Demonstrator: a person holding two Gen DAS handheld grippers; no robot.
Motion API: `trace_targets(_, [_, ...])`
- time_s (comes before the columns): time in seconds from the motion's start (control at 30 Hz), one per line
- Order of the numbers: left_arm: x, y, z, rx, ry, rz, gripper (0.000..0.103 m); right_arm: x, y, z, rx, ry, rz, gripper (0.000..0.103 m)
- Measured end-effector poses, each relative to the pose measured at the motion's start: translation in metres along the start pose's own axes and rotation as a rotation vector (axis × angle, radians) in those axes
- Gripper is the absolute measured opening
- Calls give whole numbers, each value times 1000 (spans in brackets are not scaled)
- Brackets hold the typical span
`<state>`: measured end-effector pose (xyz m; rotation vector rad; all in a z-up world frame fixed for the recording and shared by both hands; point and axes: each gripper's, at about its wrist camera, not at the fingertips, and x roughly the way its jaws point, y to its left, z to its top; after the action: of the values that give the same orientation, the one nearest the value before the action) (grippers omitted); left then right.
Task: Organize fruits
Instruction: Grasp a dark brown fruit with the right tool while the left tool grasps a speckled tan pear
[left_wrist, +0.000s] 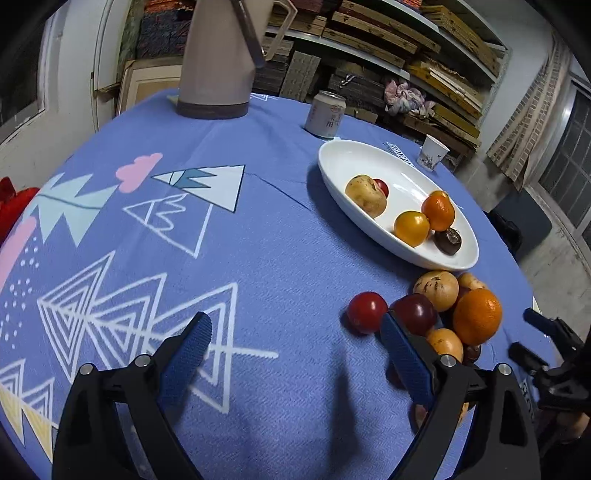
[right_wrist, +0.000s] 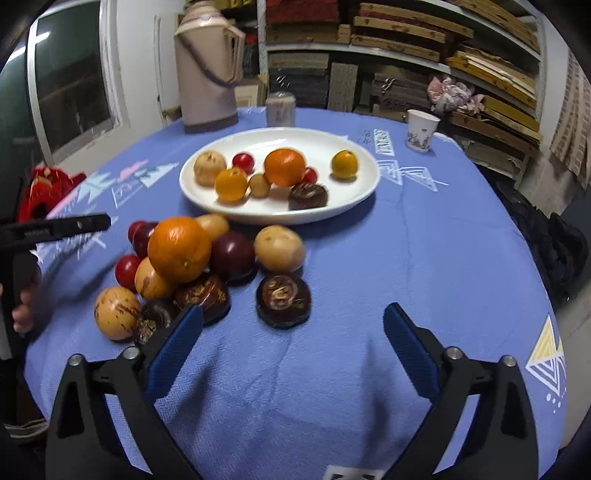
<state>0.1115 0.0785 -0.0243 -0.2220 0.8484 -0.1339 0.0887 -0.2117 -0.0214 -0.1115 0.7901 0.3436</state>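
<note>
Left gripper (left_wrist: 295, 332) and right gripper (right_wrist: 293, 323) both hovering spread, pinching nothing. White plate (right_wrist: 354, 199), centre frame, already holding several fruits. Fruit pile (right_wrist: 181, 266) sitting on blue tablecloth (right_wrist: 406, 277), lower left of plate, awaiting transfer. Judging task partly done.

This looks like a storeroom or workshop used as a sitting corner. At twelve to two o'clock, open white shelves (right_wrist: 406, 55) hold stacks of flat wooden boards (right_wrist: 495, 74) and corrugated cardboard (right_wrist: 299, 79), with a bundle of cloth (right_wrist: 454, 94) tucked among them. Bare painted walls and a window (right_wrist: 70, 77) stand at ten o'clock. A round table under a blue patterned cloth (right_wrist: 424, 266) carries a thermos jug (right_wrist: 208, 70), a drink can (right_wrist: 280, 107) and a paper cup (right_wrist: 421, 130).
</note>
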Motion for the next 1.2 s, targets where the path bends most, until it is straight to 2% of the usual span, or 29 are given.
trace_targets(0.03, [1, 0, 0, 2, 4, 0, 95, 5, 3, 0, -13, 14, -1, 76])
trace_targets(0.07, [1, -1, -1, 5, 8, 0, 95, 11, 6, 1, -24, 32, -5, 72])
trace_targets(0.13, [1, -3, -2, 12, 5, -12, 95, 21, 9, 2, -36, 57, -14, 72])
trace_targets(0.17, [1, -4, -3, 18, 5, -17, 95, 24, 10, 3, -37, 69, -12, 66])
trace_targets(0.33, [3, -14, -6, 66, 6, -21, 96, 32, 12, 8, -44, 87, -6, 54])
trace_targets(0.5, [3, -19, -8, 93, 4, -22, 96, 43, 12, 9, -39, 135, -7, 49])
trace_targets(0.53, [3, -19, -8, 96, 6, -22, 96, 43, 11, 10, -34, 135, -1, 41])
trace_targets(0.8, [1, -31, -12, 166, 19, -14, 96, 28, 0, 5, 54, 105, 98, 40])
trace_targets(1.1, [-13, -77, -44, 326, 75, -102, 96, 2, -4, -9, 67, 66, 127, 40])
trace_targets(1.17, [-8, -85, -50, 358, 93, -93, 94, 0, -2, -12, 66, 64, 140, 40])
trace_targets(1.2, [-5, -88, -52, 369, 98, -82, 89, -1, -1, -13, 65, 62, 143, 40])
